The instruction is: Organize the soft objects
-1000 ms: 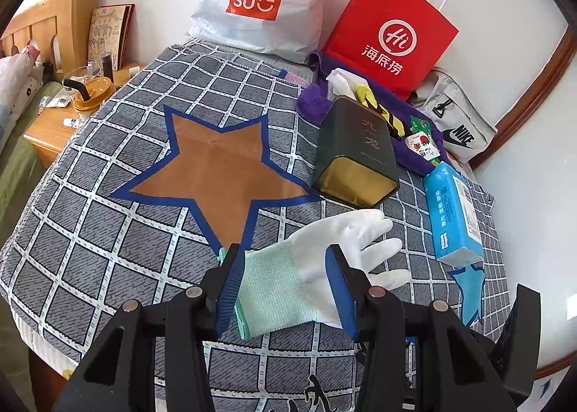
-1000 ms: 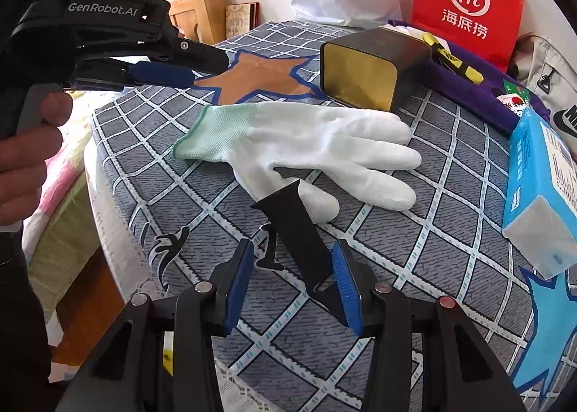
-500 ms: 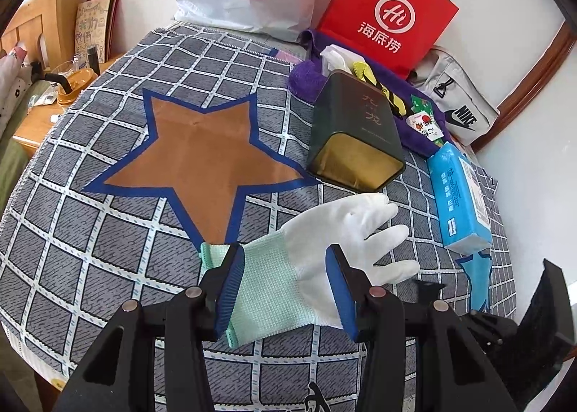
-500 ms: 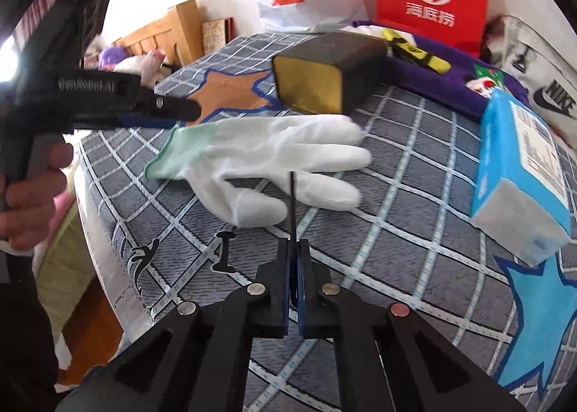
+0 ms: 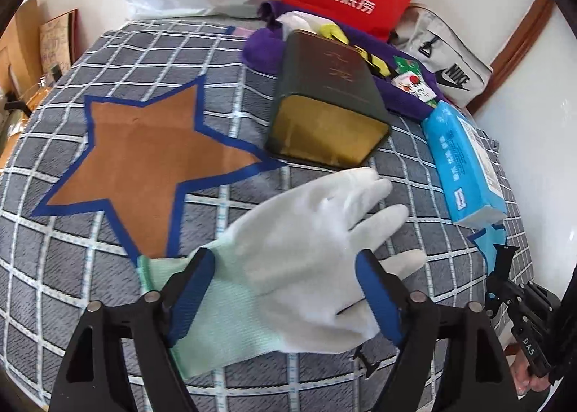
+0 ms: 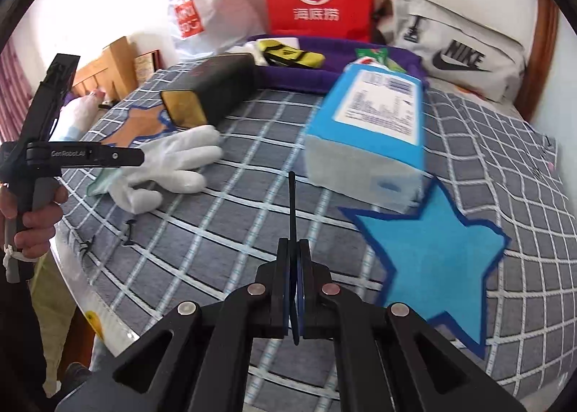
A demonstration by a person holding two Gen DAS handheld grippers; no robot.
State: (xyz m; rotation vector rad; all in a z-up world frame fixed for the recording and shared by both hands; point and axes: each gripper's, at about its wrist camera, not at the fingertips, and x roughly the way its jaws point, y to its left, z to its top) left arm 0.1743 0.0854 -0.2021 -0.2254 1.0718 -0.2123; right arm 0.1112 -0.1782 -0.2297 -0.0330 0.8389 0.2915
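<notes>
White glove was straddled by the left gripper, jaws opening; a thin black strip was pinched by the right gripper.

A bed under a grey quilt with a white grid and star patches carries a white fabric glove with a pale green cuff, a dark green tin lying on its side, a blue tissue pack and a purple towel near the wall.

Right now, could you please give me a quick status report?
Left gripper opening, astride white glove cuff. Right gripper shut on thin black strip. Green tin just past fingertips.
</notes>
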